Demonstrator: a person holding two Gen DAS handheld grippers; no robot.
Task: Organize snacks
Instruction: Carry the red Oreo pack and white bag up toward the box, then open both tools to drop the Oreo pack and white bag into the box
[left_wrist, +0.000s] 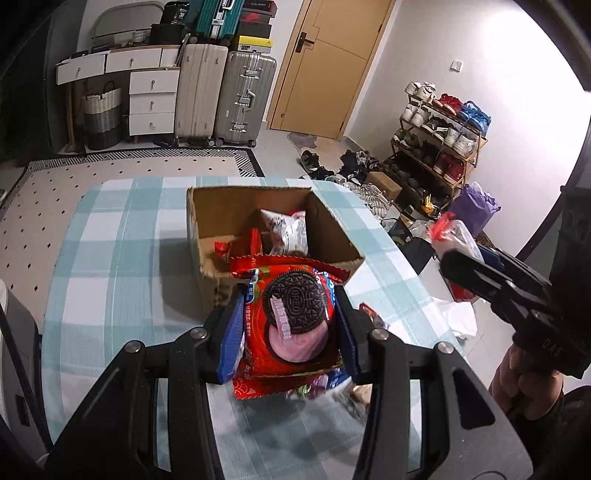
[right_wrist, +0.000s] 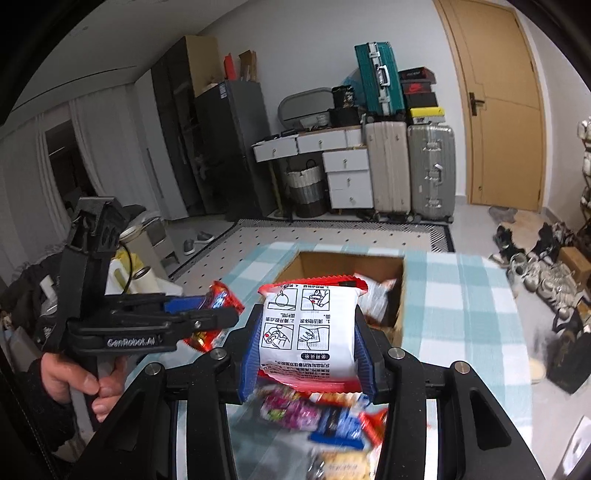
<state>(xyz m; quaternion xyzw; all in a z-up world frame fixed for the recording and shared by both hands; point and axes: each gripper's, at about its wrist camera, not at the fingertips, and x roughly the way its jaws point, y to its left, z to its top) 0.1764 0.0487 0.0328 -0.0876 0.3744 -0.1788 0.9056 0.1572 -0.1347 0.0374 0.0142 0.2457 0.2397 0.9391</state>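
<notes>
Both black tongs are clenching packets above the checked table: left gripper (left_wrist: 291, 325) holding a red crinkly Oreo pouch (left_wrist: 293, 314), right gripper (right_wrist: 306, 343) a white-backed sachet (right_wrist: 308, 328) (light, crushable, best pinched mid-body), near the open cardboard box (left_wrist: 207, 221).

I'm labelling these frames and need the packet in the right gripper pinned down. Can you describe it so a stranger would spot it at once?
Start at the checked tablecloth and the open cardboard box on it. Just in front of the box, the right gripper is shut on a white packet. Unlike the red Oreo pack in the left gripper, it shows black line-drawn instruction panels and red crimped ends.
</notes>
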